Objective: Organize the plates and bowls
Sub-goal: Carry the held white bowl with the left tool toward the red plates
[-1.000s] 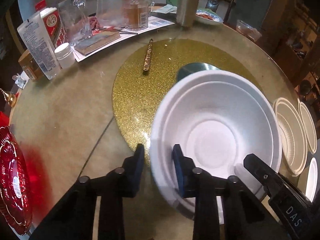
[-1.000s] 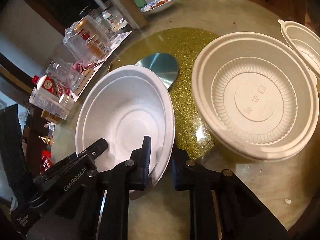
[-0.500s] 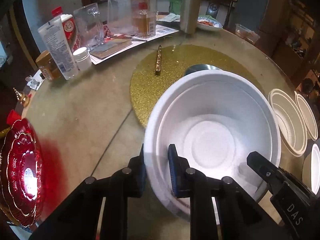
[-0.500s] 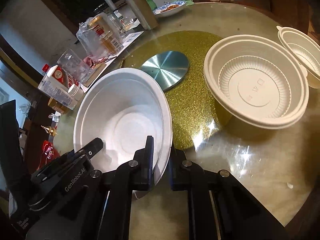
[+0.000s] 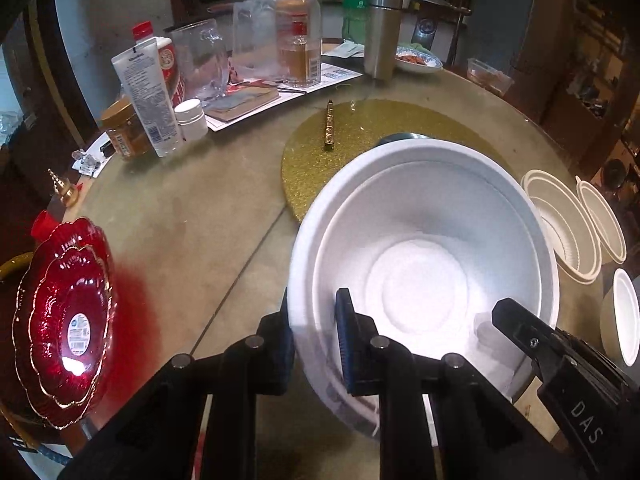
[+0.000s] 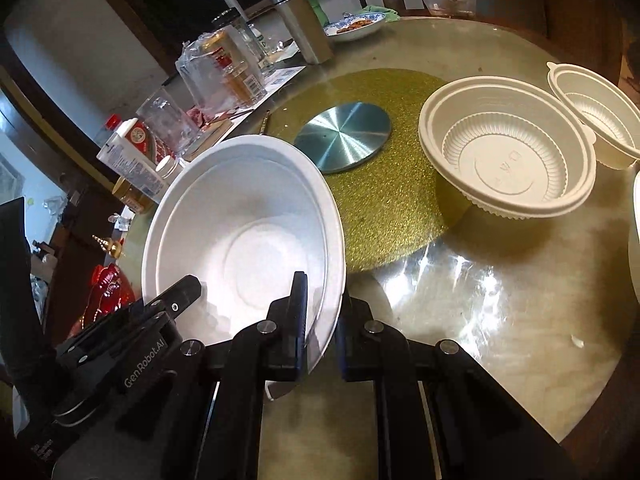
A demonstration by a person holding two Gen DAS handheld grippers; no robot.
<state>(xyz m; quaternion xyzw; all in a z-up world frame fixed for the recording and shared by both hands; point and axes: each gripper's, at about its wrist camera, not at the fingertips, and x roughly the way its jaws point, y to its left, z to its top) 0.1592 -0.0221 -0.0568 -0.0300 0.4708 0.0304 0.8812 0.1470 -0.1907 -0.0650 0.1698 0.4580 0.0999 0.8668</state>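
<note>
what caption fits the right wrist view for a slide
Both hand-held grippers, right and left, clamp opposite rims of a white foam bowl beside ribbed plastic bowls.

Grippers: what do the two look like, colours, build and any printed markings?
Both are black, with angular linkage arms joined by silver rivets. The left gripper has blue finger pads, and "GenRobot.AI" shows in the right wrist view. The right gripper shows "DAS" in the left wrist view.

Warm overhead light blows out the deep white foam bowl (image 5: 424, 280) and throws streaky glare across the glossy round table (image 6: 460, 280), while fisheye bending darkens the corners and the background clutter sits dim and soft.
</note>
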